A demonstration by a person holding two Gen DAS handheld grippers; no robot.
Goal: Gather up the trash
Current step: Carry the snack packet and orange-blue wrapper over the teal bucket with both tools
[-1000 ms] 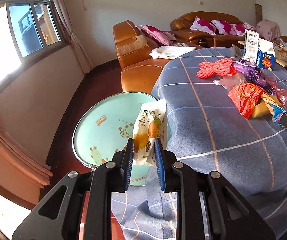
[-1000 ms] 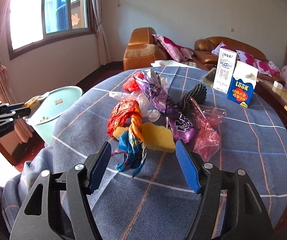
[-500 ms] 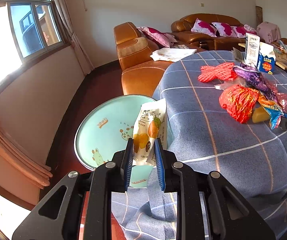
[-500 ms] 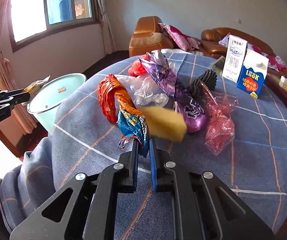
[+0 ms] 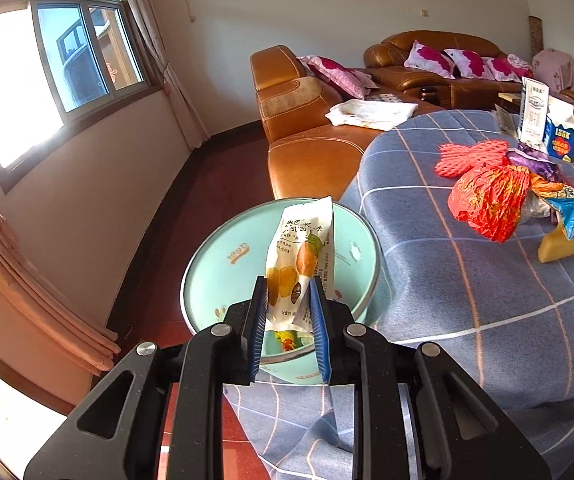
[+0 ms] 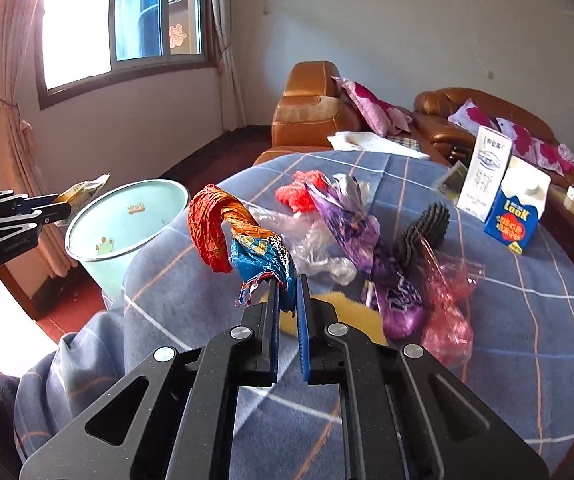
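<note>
- Clutter fills the round table (image 6: 527, 320) ahead of the right gripper (image 6: 287, 292): a clear plastic bag (image 6: 311, 240), a purple wrapper (image 6: 351, 220), a pink plastic bag (image 6: 447, 296), a black ridged piece (image 6: 427, 228) and red foam netting (image 6: 299, 192), all close together.
- Beyond them, far right of that gripper, a white milk carton (image 6: 485, 172) stands upright, touching a blue "Look" carton (image 6: 517, 212).
- A yellow sponge (image 6: 351, 312) lies on the cloth just under and behind the right fingertips.
- Right gripper is clamped on a crumpled red-orange-blue wrapper (image 6: 243, 232), lifted off the cloth (the red end curls up and left, toward the bin).
- Left gripper (image 5: 287, 300) pinches a white snack packet (image 5: 301, 256) with fruit printed on it, upright, directly over the mouth of the mint-green bin (image 5: 223, 264).
- Something colourful lies at the bin's bottom; what it is I cannot tell.
- The bin stands on the red floor against the table's draped edge, right of the left gripper.
- Open floor runs left of the bin to the wall and curtain (image 5: 47, 312); an orange leather sofa (image 5: 311, 148) sits beyond the bin.
</note>
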